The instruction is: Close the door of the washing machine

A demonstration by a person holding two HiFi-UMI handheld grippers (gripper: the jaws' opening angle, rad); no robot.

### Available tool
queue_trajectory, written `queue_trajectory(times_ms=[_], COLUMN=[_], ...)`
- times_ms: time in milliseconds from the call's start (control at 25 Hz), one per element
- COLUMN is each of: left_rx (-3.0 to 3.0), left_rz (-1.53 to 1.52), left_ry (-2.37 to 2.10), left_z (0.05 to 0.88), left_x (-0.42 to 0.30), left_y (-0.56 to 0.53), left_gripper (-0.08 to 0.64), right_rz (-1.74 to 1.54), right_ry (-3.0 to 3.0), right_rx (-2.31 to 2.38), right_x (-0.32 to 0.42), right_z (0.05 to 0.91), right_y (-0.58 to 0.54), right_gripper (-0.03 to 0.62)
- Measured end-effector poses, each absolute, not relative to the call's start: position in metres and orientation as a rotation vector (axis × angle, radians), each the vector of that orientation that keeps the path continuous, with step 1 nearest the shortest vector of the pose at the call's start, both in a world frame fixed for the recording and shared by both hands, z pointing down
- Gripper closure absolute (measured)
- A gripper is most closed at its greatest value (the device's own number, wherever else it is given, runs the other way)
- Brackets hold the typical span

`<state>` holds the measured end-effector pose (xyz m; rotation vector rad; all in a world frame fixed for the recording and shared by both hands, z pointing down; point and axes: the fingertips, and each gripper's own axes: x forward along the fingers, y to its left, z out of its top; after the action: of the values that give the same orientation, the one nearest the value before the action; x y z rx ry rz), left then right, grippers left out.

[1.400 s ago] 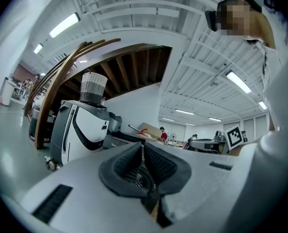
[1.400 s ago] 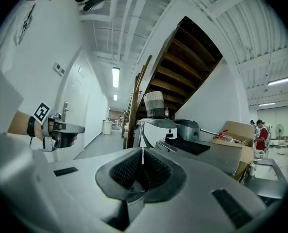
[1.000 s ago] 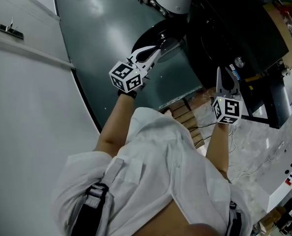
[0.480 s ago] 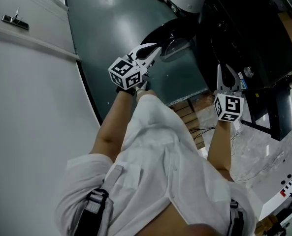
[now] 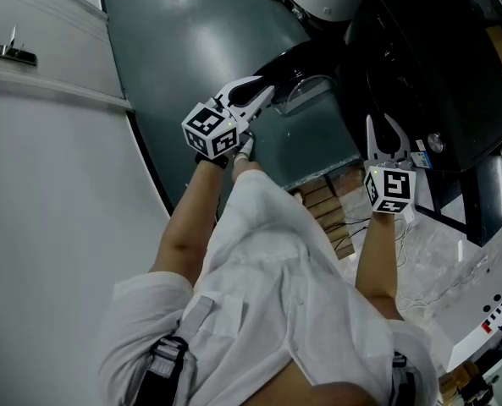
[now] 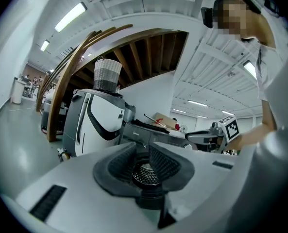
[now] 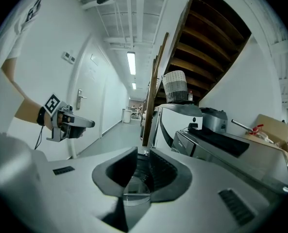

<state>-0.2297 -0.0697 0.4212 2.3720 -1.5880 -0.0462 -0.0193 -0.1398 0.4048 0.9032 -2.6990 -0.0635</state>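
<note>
The dark washing machine (image 5: pixel 428 49) fills the upper right of the head view, and its round glass door (image 5: pixel 306 81) swings out to the left, open. My left gripper (image 5: pixel 263 91) sits just left of the door's edge; its jaws have just been opening and nothing lies between them. In the left gripper view the perforated drum (image 6: pixel 144 174) shows through the gap. My right gripper (image 5: pixel 384 132) points at the machine's front below the control knob (image 5: pixel 437 142). Its jaws have just been opening too and hold nothing. In the right gripper view the door glass (image 7: pixel 134 188) shows behind the gap.
A white and black machine (image 6: pixel 97 120) with a woven basket (image 6: pixel 107 75) on top stands beyond the washer. A wooden staircase (image 7: pixel 207 38) rises overhead. A white wall (image 5: pixel 56 167) runs along the left, and wooden slats with cables (image 5: pixel 331 205) lie under the machine's front.
Both grippers have drawn back a little from the machine toward the person. Their jaws, shut before, now stand slightly apart.
</note>
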Motion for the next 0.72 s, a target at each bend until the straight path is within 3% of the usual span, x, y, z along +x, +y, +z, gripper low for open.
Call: queue_trajectory(times_ms=[720], left_rx=[2.364], left_rz=[0.134], left_ry=[-1.389], left_z=[0.498], left_x=[-0.28], left_y=[-0.149], left_gripper=[0.382], right_rz=[0.047], right_ry=[-2.656], right_rx=[0.897], right_x=[-0.091], right_z=[0.447], right_y=[-0.187], right_gripper=[0.468])
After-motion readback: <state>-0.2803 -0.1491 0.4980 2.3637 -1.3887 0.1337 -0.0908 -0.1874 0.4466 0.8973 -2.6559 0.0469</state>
